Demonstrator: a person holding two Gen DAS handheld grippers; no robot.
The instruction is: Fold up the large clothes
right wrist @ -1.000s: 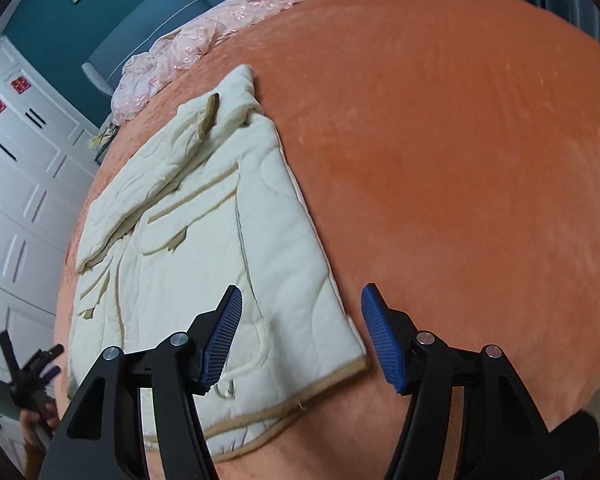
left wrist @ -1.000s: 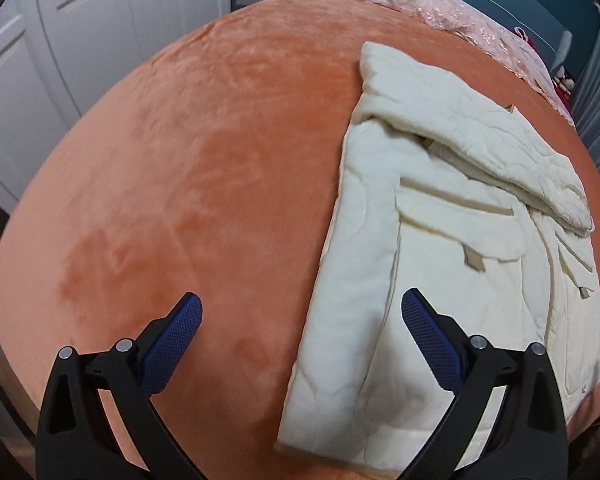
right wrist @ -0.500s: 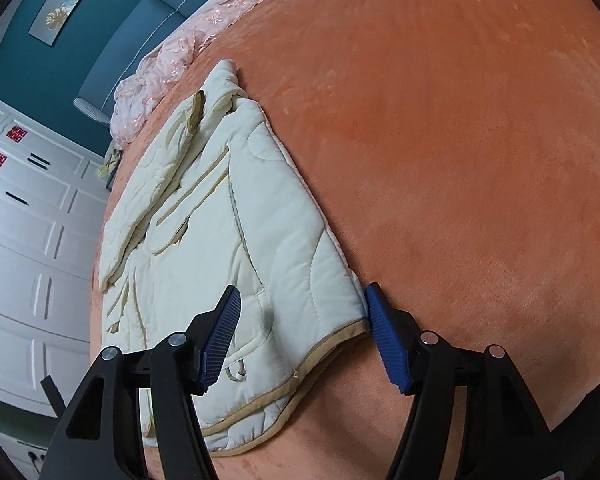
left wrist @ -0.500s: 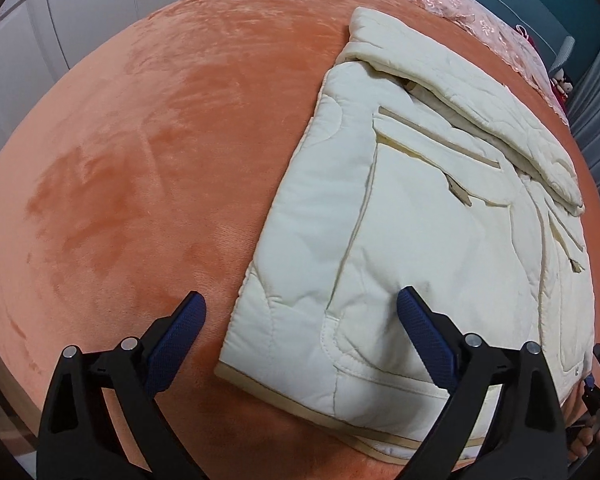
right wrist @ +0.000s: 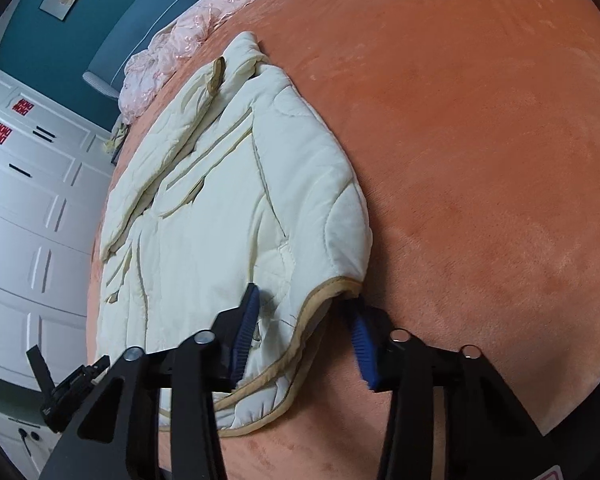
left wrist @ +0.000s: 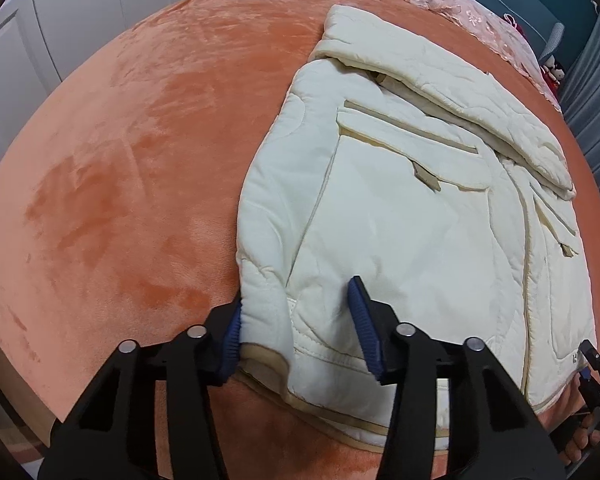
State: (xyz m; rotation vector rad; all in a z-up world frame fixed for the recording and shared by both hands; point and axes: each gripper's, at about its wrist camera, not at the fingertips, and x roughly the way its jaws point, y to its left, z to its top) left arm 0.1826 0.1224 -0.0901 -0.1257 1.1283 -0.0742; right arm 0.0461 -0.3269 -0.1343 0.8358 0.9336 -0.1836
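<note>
closing on: the cream quilted jacket (left wrist: 412,216), spread flat on my orange bedspread (left wrist: 120,184)
left gripper (left wrist: 298,322): jaws closing, pads pressing the near hem corner bunched between them
right gripper (right wrist: 304,332): jaws closing around the opposite hem corner, its tan-trimmed edge between the pads
containers: i see none here
far edge: pink lace cloth (right wrist: 188,36)

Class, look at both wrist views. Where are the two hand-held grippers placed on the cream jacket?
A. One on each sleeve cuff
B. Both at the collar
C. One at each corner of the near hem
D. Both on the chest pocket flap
C: the left hand-held gripper straddles one hem corner of the jacket, the right hand-held gripper the other, jaws closing.
</note>
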